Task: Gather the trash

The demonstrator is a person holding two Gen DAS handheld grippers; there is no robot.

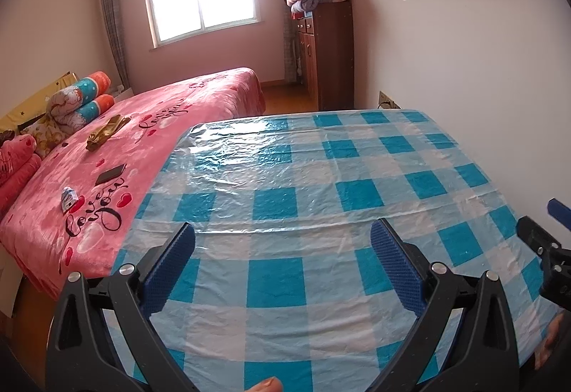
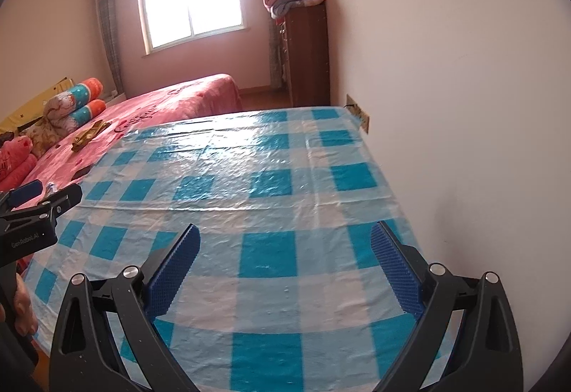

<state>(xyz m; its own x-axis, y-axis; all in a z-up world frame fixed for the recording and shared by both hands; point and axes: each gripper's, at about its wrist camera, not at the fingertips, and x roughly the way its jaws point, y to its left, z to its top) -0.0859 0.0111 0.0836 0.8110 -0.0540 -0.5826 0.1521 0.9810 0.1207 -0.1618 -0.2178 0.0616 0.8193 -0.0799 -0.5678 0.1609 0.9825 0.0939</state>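
Trash, a crumpled wrapper [image 1: 69, 200] on the pink bed [image 1: 200, 96], lies at ten o'clock; swing the spread, empty left gripper [image 1: 282, 263] there, right gripper [image 2: 285, 267] likewise spread.

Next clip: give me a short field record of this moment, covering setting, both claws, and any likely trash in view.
setting: bedroom, table under blue checked plastic cover, pink bed beside it
left claw: open, nothing between pads
right claw: open, nothing between pads
likely trash: small crumpled wrapper and gold wrapper on bed
other: dark phone on bed
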